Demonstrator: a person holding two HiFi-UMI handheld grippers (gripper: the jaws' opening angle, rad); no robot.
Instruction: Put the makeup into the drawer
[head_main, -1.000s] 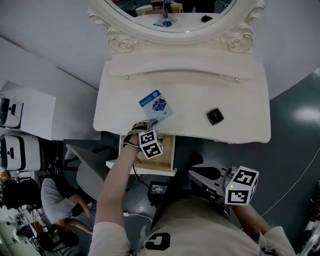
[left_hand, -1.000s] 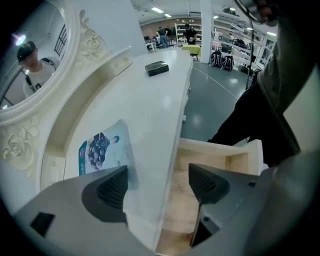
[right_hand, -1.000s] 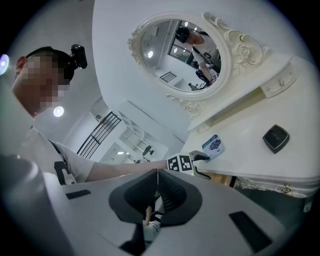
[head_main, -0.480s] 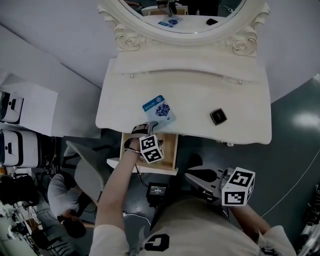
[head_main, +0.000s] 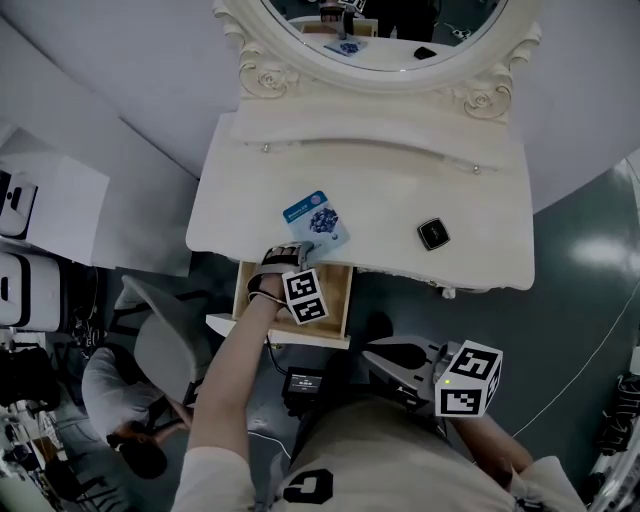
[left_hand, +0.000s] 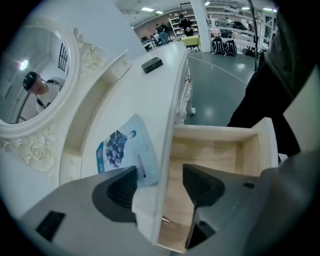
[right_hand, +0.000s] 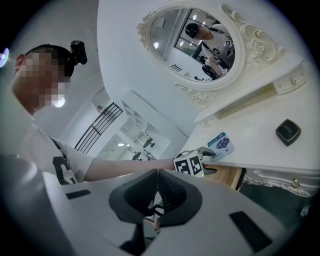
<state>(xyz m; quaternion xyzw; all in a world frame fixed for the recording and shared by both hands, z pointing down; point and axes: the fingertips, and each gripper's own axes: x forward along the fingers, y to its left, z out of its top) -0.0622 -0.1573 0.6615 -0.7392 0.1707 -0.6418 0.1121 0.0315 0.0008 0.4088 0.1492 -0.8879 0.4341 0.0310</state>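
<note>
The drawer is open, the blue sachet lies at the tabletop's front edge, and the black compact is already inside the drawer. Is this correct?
Only the compact is wrong. In the head view the black compact lies on the tabletop, to the right of the blue sachet, not inside the drawer. The rest is as you stated.

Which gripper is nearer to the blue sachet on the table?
Left. The left gripper is at the near corner of the sachet; its jaws have just been closing around the table edge. The right gripper, shut, hangs back near the person's body.
</note>
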